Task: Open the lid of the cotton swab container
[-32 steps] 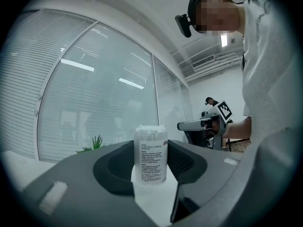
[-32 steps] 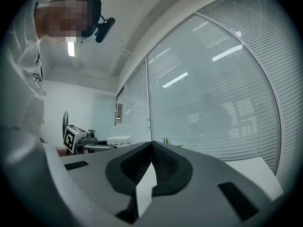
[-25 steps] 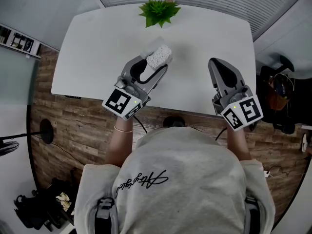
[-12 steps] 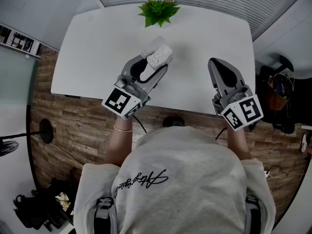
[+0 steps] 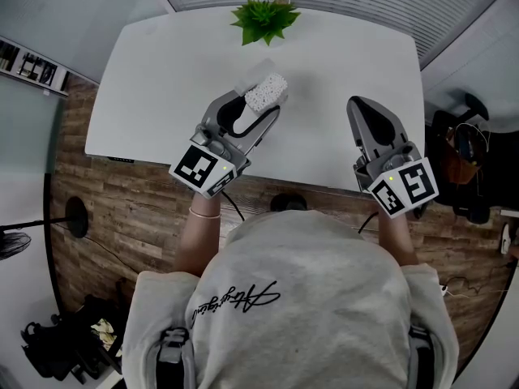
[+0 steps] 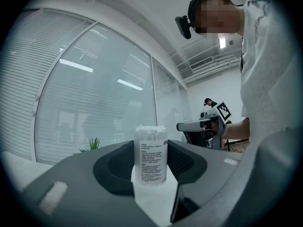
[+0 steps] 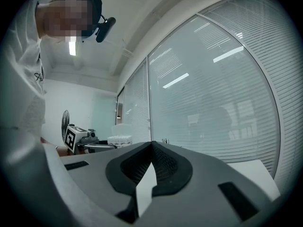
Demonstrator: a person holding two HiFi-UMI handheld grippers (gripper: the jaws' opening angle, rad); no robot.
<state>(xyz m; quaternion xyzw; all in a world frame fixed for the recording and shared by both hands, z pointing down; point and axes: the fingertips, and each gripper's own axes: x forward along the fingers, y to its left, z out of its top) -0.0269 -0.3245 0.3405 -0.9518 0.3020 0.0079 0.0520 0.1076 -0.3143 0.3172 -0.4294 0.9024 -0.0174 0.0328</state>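
Slatted window blinds and a wood-plank floor frame the white, round-cornered table where we work. Our left gripper, a grey two-jaw tool, reaches level over the table's middle. Its jaws are about half apart and pressed against both sides of the clear plastic cylinder of cotton swabs. That container stands upright between them, well short of the small green potted plant at the far edge. Our right gripper hangs well apart over the table's near right, jaws fully together with nothing in them. White swab heads pack the container's top, and its translucent cap looks, as far as we can judge, still seated. We judge the container secured but the opening itself not yet begun: the right gripper has yet to take the lid.
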